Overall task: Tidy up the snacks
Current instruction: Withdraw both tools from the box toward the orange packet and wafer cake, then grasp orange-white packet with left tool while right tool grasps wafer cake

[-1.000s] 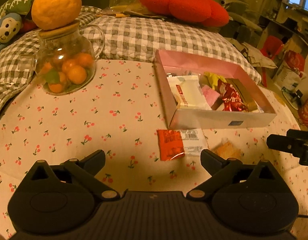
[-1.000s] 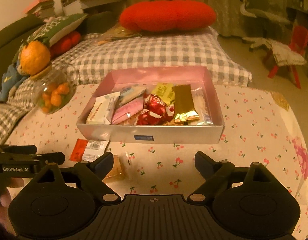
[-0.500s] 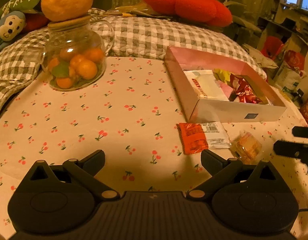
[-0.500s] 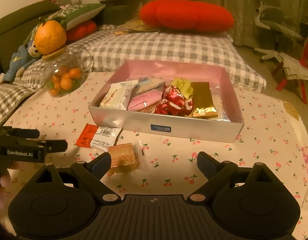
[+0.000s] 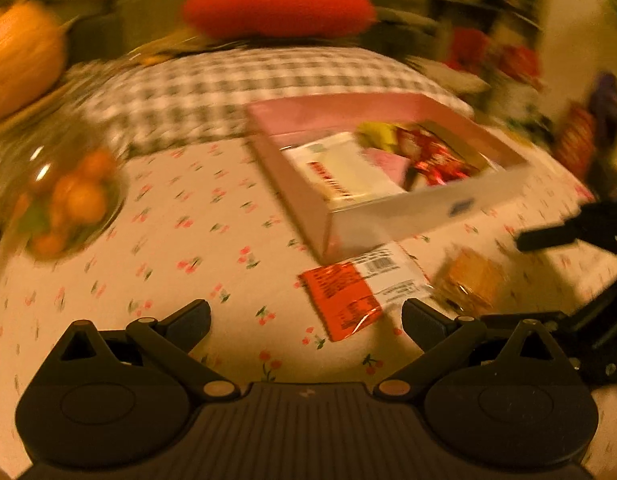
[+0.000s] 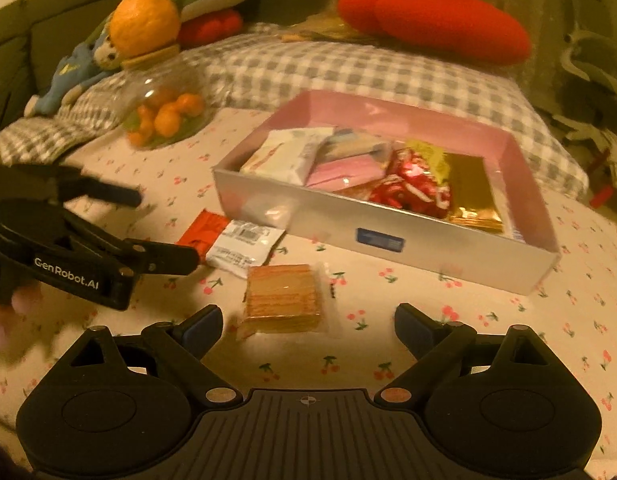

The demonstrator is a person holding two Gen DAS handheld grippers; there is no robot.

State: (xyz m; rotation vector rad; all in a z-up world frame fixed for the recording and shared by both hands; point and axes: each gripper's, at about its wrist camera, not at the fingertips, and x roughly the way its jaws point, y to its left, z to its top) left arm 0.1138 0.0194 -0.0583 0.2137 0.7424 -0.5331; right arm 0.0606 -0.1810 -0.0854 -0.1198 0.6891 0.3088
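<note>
Centrally, pink-lined cardboard box (image 6: 388,236) of foil and plastic snack packets; below it, square clear-wrapped wafer block (image 6: 282,298) and flat orange-white sachet (image 6: 228,240) on cherry-print cloth (image 6: 488,320). Left gripper (image 5: 306,316), right gripper (image 6: 308,322): spread wide, empty (left view blurred).

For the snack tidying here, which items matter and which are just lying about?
Job:
pink box with snacks inside
red-and-white packet on the cloth
clear-wrapped wafer block on the cloth
left tool, right tool, both open

Lying about:
glass jar of oranges
red cushion
stuffed toy
</note>
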